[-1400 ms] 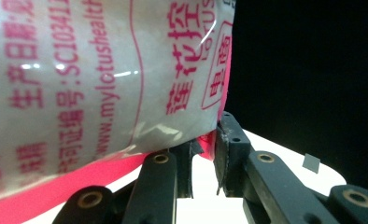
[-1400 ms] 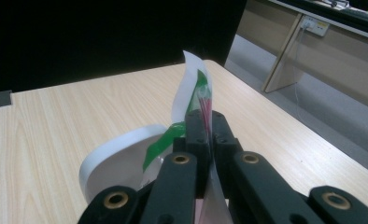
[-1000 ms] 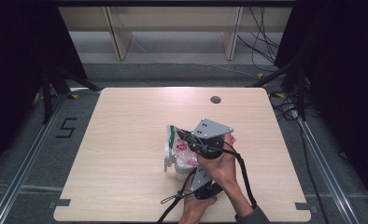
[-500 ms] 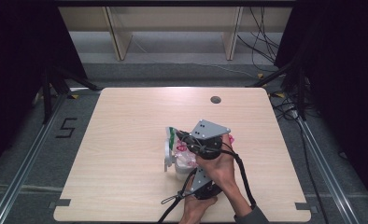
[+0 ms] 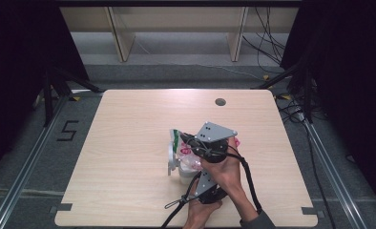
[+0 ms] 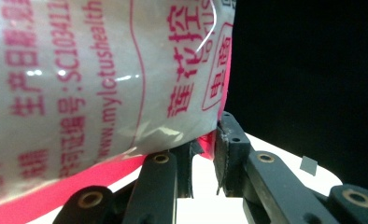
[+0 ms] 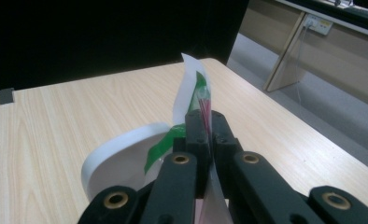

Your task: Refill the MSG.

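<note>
A printed plastic packet (image 5: 183, 151) is held upright above a white cup (image 5: 175, 162) near the table (image 5: 129, 143) middle. The right gripper (image 7: 205, 122) is clamped fully on the packet's top edge, the thin film (image 7: 194, 93) rising straight out between its pads. The left gripper (image 6: 204, 154) is narrowed on the packet's red lower hem (image 6: 102, 175), just ahead of its jaws. The packet's long axis is stretched between the two grippers; the coming pull or tear is judged to run across it.
</note>
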A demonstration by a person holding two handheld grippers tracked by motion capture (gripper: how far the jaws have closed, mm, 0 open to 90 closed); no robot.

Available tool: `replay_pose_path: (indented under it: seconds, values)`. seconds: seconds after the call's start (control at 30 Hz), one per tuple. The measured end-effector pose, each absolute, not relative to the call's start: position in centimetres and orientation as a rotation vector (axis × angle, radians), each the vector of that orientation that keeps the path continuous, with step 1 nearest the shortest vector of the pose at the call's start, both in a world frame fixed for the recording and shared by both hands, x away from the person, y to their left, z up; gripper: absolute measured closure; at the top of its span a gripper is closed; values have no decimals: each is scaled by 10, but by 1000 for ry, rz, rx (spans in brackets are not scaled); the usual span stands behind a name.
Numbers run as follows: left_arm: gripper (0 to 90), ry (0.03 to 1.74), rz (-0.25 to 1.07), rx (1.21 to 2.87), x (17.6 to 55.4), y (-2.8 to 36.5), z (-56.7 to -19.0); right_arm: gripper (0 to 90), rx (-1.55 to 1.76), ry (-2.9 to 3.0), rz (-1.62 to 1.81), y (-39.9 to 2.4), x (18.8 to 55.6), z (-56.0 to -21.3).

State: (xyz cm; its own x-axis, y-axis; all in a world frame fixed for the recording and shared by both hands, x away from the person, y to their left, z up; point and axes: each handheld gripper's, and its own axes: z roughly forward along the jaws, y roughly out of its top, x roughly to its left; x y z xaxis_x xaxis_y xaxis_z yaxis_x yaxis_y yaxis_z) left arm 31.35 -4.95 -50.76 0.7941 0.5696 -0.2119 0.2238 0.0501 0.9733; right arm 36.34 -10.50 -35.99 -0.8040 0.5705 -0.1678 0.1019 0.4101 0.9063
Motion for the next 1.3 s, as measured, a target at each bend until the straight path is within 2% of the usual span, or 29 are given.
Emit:
replay_pose_path:
  seconds: [0.7,1.3]
  values:
    - [775,664,289,1559,313,-47,-511,900,561,2198,1445,-120,357,-353]
    - [734,699,283,1594,311,-43,-514,900,574,2148,1531,-150,354,-343]
